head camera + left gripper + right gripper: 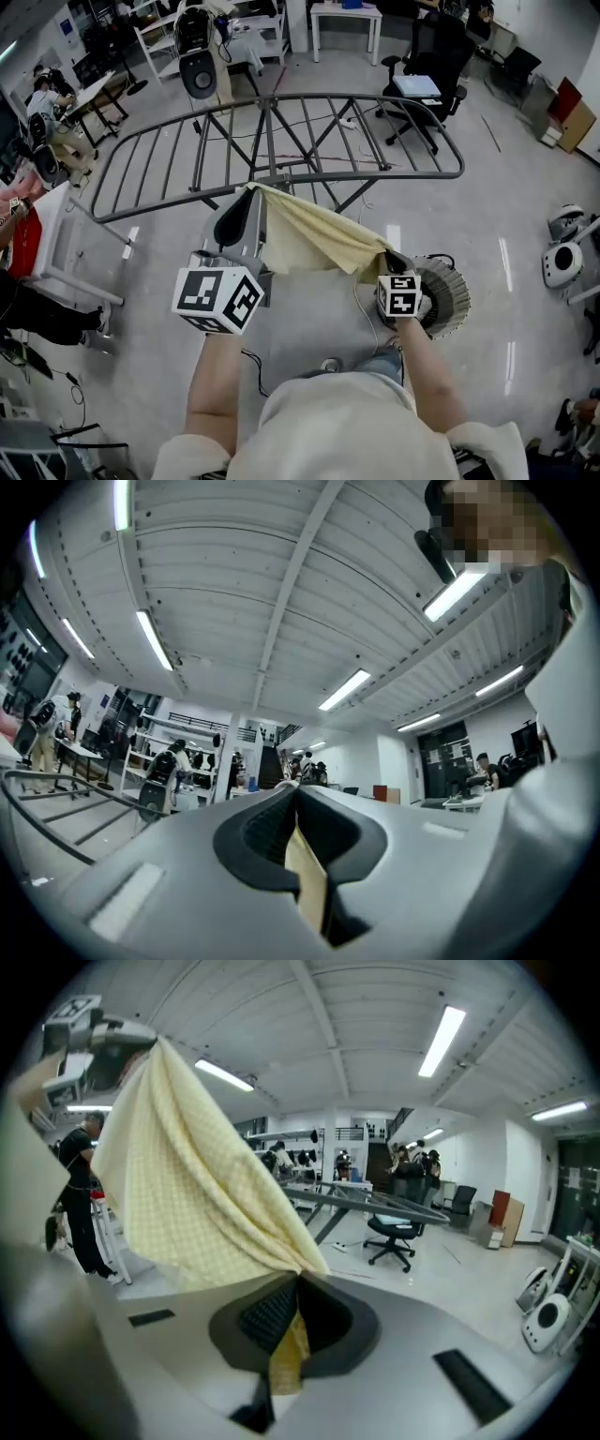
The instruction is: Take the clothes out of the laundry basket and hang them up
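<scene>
Two grips on one item: left gripper (246, 199) is clamped on a corner of the pale yellow checked cloth (305, 239), with a strip of fabric pinched between its pads, and right gripper (387, 261) is clamped on another corner, with a small tail of fabric poking out behind its pads. The cloth hangs in front of my chest. The left corner is higher and further out, the right corner lower and nearer me, and the edge between them is fairly straight while the rest sags below. The laundry basket (448, 298) sits on the floor just beyond my right hand. I can't see what's left inside it. The drying rack (281, 122) is next out, wings open and bars bare. The left corner lines up with its centre frame, but I can't tell whether it touches. My read is that the cloth is out of the basket and not yet draped. To do that well, I'd level the two corners and keep the top edge taut. Then I'd carry it over the near bars, lay it so both sides hang evenly, and only then let go. The main risk is the sagging part snagging on the centre struts. An office chair (427, 56) is well beyond, clear of the move.
</scene>
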`<state>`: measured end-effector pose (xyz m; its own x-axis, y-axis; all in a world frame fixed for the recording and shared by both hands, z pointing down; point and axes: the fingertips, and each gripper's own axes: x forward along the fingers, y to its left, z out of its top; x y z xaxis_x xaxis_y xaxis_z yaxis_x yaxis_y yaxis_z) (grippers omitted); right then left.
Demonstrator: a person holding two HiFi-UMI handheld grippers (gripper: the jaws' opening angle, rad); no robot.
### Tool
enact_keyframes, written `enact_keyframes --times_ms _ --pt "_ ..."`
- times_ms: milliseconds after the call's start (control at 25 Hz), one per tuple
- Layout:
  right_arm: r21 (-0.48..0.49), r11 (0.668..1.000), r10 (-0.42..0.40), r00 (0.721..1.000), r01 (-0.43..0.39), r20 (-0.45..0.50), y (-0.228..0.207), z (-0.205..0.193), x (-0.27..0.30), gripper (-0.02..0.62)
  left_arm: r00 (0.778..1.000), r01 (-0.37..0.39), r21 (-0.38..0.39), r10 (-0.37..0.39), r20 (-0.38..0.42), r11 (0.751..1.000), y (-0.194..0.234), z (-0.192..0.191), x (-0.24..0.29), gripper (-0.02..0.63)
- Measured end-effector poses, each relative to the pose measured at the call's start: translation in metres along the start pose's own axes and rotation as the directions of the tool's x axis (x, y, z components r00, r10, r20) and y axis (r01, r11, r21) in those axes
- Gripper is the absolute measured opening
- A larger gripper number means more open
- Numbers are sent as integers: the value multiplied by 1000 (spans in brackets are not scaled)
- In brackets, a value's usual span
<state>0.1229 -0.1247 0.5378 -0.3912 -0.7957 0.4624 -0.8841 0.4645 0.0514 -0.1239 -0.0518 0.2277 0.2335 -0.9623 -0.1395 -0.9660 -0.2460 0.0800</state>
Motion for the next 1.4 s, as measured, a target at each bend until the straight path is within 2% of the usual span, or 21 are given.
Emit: enact_keyframes --times_ms 120,240,480,760,1120,1400 --pt "29 999 35 997 -37 65 -16 32 -6 6 996 -89 47 91 -28 995 34 -13 -3 18" --pt "15 998 66 990 -69 126 -29 68 -15 6 983 -169 62 172 -58 984 63 -25 -7 17" --pt "-5 996 90 965 -92 247 -45 144 -27 6 957 -263 73 270 -104 962 103 -41 -10 18" --pt "-123 985 158 933 -124 324 -44 240 -18 6 927 -364 100 370 -52 926 150 -13 12 18" --pt "-215 968 204 902 -128 381 -44 342 59 6 888 -458 155 457 42 876 227 32 99 18" --pt "-225 966 206 895 -123 395 -61 407 145 6 883 -465 232 465 59 854 292 56 212 18"
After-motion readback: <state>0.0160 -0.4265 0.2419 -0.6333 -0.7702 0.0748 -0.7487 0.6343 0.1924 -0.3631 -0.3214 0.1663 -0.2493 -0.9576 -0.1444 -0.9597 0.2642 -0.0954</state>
